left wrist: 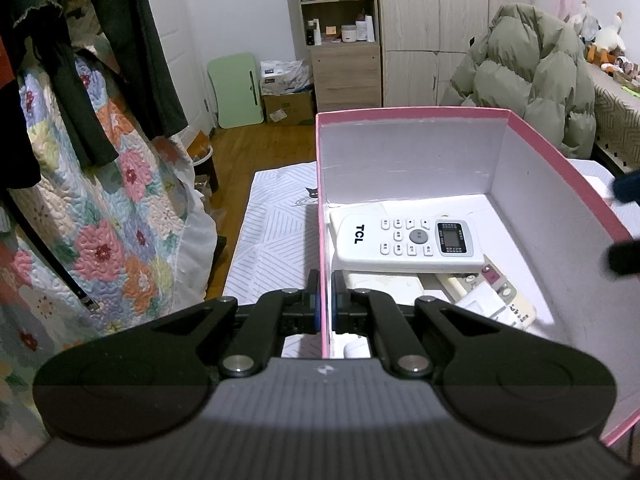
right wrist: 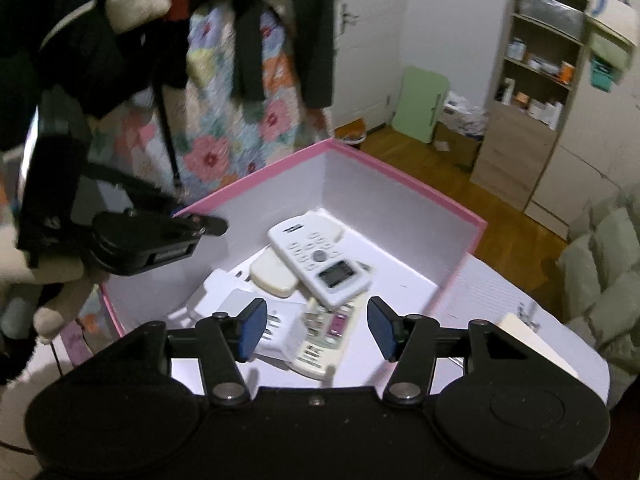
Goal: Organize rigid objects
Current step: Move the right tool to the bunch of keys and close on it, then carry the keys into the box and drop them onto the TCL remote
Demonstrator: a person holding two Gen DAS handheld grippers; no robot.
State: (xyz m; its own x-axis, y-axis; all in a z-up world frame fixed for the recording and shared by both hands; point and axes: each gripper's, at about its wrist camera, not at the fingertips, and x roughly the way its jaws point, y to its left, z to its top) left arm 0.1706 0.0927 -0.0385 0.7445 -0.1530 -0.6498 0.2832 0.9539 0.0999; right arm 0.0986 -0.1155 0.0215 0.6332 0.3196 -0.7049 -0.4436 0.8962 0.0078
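Left gripper pinching pink box wall; right gripper spread above remotes

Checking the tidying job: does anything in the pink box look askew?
Yes. The remotes lie piled crosswise, not side by side: the white TCL remote rests slanted on a cream remote and a remote with a pink patch in the pink box.
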